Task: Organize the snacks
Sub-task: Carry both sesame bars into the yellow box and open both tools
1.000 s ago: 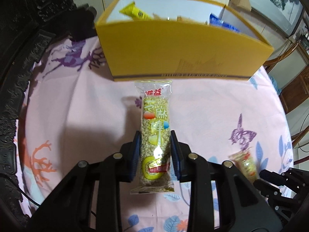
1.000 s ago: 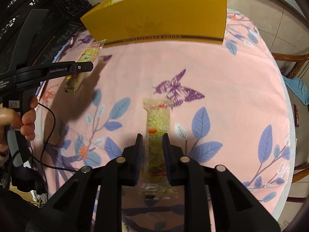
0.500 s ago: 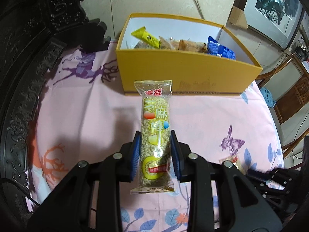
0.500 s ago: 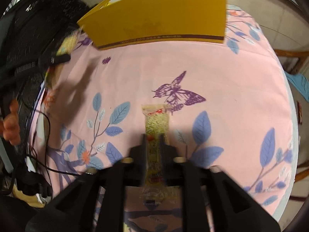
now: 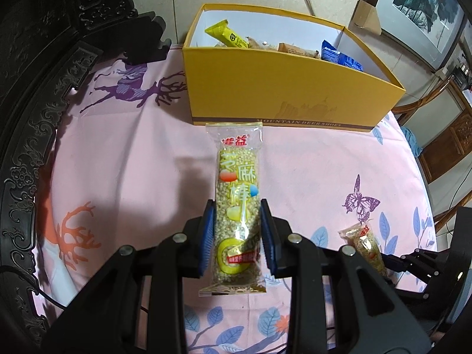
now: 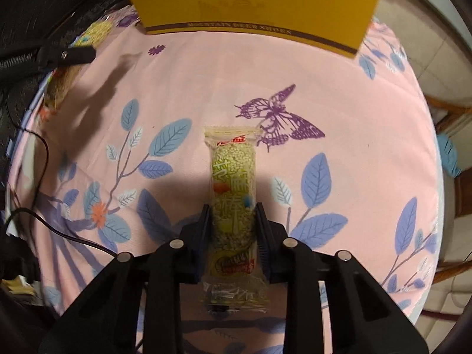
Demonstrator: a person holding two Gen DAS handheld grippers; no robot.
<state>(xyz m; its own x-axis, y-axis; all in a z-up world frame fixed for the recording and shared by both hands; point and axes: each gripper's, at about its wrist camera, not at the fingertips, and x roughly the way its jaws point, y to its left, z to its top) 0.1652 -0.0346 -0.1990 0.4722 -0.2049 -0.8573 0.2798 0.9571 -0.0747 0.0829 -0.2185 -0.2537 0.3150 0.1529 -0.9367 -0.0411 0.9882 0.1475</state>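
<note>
Your left gripper (image 5: 237,233) is clamped on a sesame bar (image 5: 238,206), pads pressing the lower half of the packet so the long printed end sticks out ahead of the fingers. That hold makes sense: the free end can lead over the wall of the yellow box (image 5: 283,100), which stands just beyond on the cloth (image 5: 124,162). The bar hangs clear of the table, pointing at the box's near wall.

Your right gripper (image 6: 233,236) is closed on a second bar (image 6: 233,188) the same way, gripped low across its width. This one looks to be at or barely off the pink cloth; the picture cannot settle which. It lies well short of the box, beside the purple butterfly (image 6: 280,121).

Inside the box you can see a yellow packet (image 5: 225,35), some tan ones and a blue packet (image 5: 339,57) ranged along the far side, so the near strip seems free for these two.

My judgement: the left bar is ready to go in first, and it needs height to clear the wall.
</note>
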